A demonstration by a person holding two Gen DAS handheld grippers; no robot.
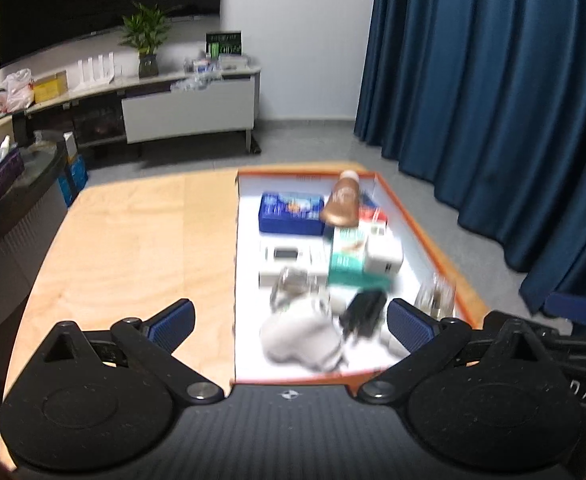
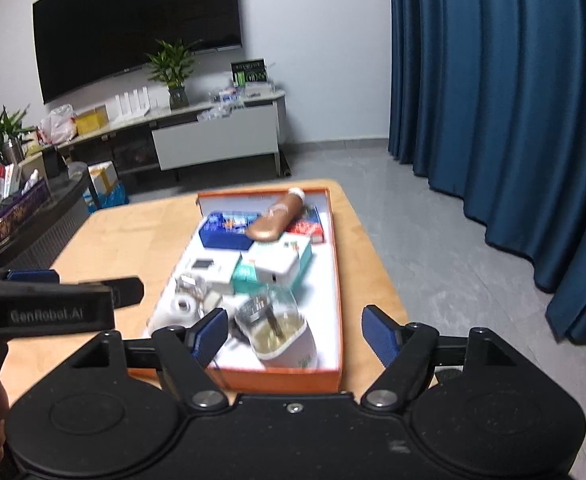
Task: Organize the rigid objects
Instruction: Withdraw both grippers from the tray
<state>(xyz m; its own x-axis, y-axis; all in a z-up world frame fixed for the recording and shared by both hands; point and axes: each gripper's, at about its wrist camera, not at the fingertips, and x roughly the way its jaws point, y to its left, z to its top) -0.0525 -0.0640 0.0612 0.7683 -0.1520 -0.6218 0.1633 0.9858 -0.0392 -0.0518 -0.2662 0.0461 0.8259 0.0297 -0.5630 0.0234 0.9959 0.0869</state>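
Note:
A shallow orange box (image 1: 425,224) (image 2: 277,380) with a white floor lies on the wooden table (image 1: 133,240) (image 2: 133,232). In it are a blue box (image 1: 291,214) (image 2: 225,230), a brown bottle (image 1: 343,200) (image 2: 277,218) lying on its side, a teal box (image 1: 347,256) (image 2: 249,276), white boxes, a black charger (image 1: 365,312) and a clear cup (image 1: 437,296) (image 2: 281,332). My left gripper (image 1: 291,322) hangs open over the box's near end. My right gripper (image 2: 296,334) is open too. The cup shows between its pads, untouched.
A low TV cabinet (image 1: 189,112) (image 2: 213,140) with a plant and clutter stands against the far wall. Blue curtains (image 1: 493,100) (image 2: 513,100) hang on the right. A dark counter (image 1: 13,200) with books borders the table's left. Grey floor lies beyond the table.

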